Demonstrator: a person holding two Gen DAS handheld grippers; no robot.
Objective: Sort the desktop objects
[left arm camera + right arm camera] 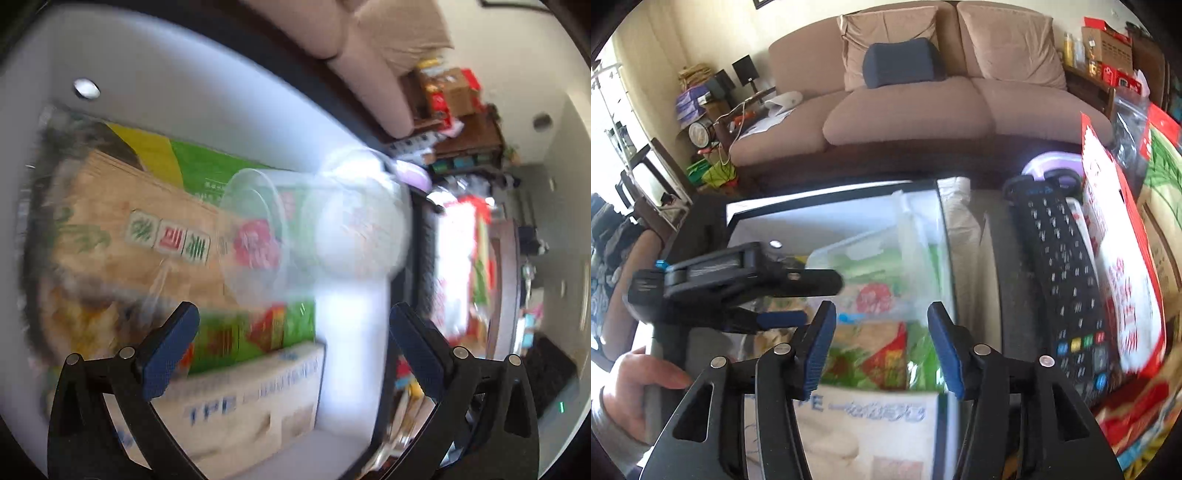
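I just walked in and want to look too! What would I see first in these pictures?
Probably the clear plastic cups lying on their sides on the colourful boxes in the white bin. Nearer the camera sits a pale box with blue TPE lettering. Right of the bin lies a black keyboard, and behind it all stands a big tan sofa.

This is a living room in a home. A brown sofa [923, 92] with cushions and a dark blue pillow [899, 62] stands behind the bench [831, 218]. Beside the sofa, a side table [746, 122] carries papers and a speaker [743, 70], and wooden shelves [1108, 62] hold boxes.
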